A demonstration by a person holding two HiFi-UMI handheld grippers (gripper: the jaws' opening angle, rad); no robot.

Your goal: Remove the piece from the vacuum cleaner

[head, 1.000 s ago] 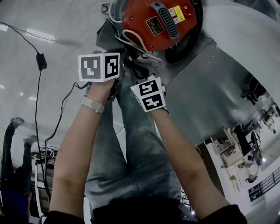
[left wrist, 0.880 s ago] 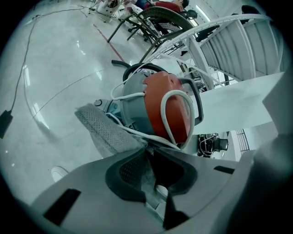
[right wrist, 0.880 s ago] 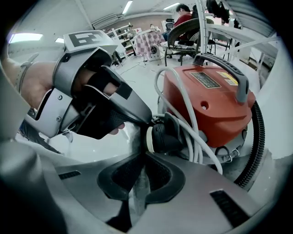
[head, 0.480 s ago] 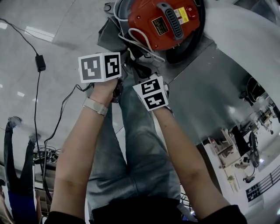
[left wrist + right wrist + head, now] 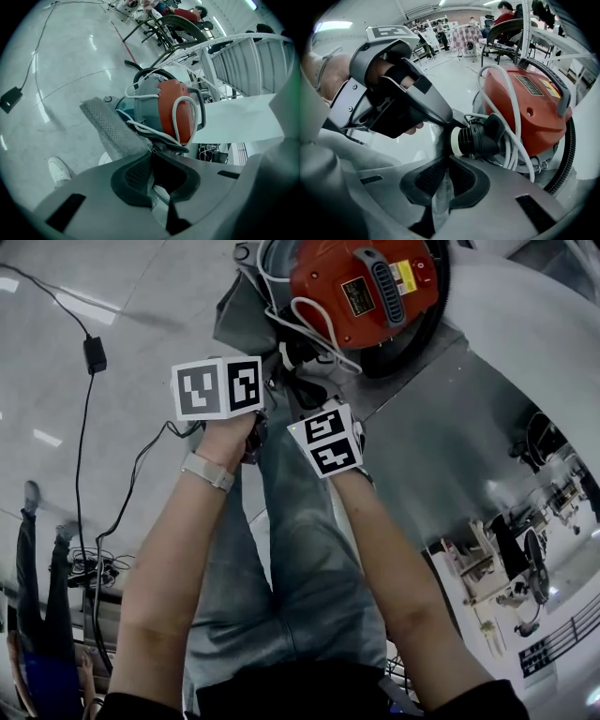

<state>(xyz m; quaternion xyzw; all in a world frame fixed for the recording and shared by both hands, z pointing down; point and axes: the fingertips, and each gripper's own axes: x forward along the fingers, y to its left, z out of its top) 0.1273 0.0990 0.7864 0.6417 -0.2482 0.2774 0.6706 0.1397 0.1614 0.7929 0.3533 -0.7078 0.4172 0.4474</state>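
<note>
At the vacuum's [image 5: 361, 292] eight o'clock the cloth [image 5: 234, 320] hangs off its body. The left claw [image 5: 151, 152], jaws just closing, pinches its edge; the right claw [image 5: 443, 161] clamps it too, likely to pull it free.

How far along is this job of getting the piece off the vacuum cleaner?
Done: both grippers are at the red vacuum cleaner. In hand: the left gripper, whose jaws have just been closing, and the right gripper each pinch the grey fabric piece. Left: pulling it free; it still lies against the machine by the black hose connector.
</note>
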